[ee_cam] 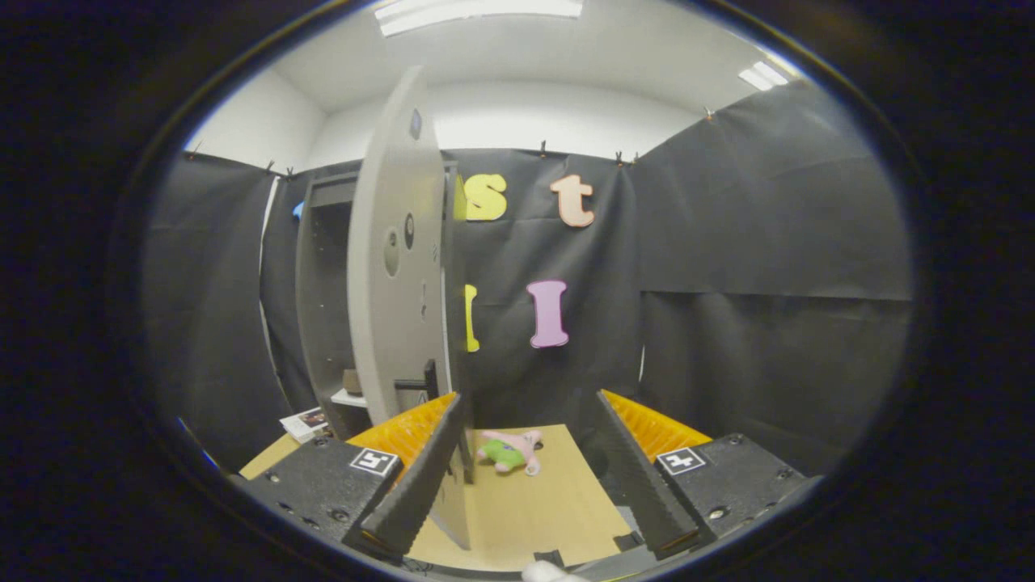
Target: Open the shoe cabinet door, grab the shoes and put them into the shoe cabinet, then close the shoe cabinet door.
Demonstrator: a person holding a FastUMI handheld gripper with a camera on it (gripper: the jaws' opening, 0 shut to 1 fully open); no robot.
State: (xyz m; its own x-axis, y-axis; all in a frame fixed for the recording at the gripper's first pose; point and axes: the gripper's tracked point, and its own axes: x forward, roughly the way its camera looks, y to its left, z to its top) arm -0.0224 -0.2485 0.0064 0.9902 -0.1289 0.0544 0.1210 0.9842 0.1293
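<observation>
The grey shoe cabinet [323, 307] stands ahead on the left, and its door [396, 267] is swung open towards me, seen almost edge-on. A black handle [420, 381] sticks out low on the door. My gripper [530, 402] is open, the fingers wide apart. The left finger [420, 477] lies right beside the door's lower edge, which reaches down just inside the gap; the right finger is well clear of it. A small pink and green shoe [509, 453] lies on a cardboard sheet [534, 509] just beyond the fingers. Inside the cabinet is a white shelf [348, 398] with a small brown object.
Black cloth walls close the booth behind and to the right. A booklet [303, 420] lies on the floor left of the cabinet's foot. A small white thing [550, 572] shows just under the gripper.
</observation>
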